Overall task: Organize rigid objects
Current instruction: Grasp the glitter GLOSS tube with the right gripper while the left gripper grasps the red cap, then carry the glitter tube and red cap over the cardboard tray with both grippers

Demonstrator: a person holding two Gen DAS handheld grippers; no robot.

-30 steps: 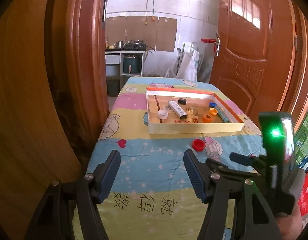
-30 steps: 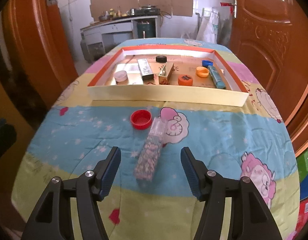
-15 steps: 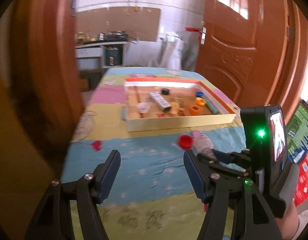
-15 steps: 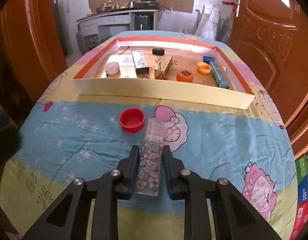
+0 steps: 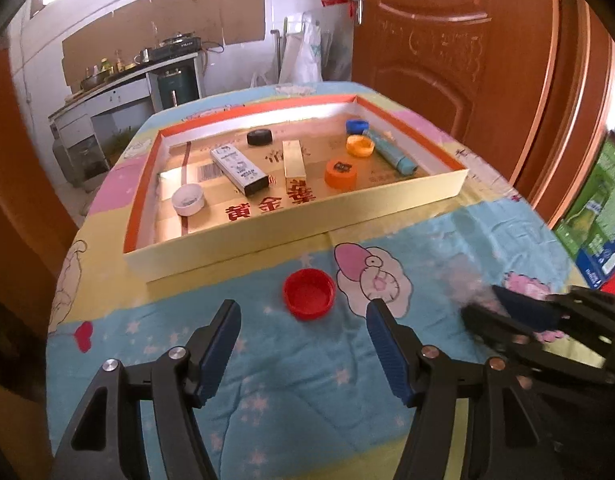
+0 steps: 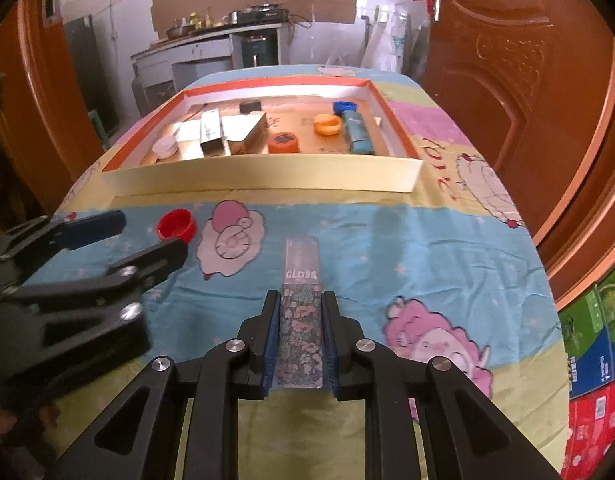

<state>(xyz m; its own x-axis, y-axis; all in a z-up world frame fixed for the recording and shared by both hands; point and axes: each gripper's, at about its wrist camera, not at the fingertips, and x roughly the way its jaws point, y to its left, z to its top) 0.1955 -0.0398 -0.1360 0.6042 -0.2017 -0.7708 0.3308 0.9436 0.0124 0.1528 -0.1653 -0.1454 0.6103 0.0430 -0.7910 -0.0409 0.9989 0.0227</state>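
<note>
A table under a cartoon-print cloth point(image 6: 427, 240) fills both views, and on its far half sits a shallow cardboard tray point(image 5: 299, 216) with low cream walls. In it lie a long white box point(image 5: 237, 170), a gold box point(image 5: 293, 160), a blue tube point(image 5: 391, 152), two orange caps, a blue cap, a black cap and a white cap. On the cloth in front of the tray lies a red cap point(image 5: 308, 293), just ahead of the left gripper point(image 5: 303, 344), whose jaws stand wide apart with nothing in them. The right gripper point(image 6: 299, 340) is clamped on a slim flowered box point(image 6: 299, 320) with a clear end marked GLOSS, which sticks out past the fingertips, pointing at the tray. This box looks light, stiff and smooth-sided, so it may slip if tilted steeply; the hold on its long sides near the patterned end seems sound. The red cap is small, hard and light, best pinched across its rim
</note>
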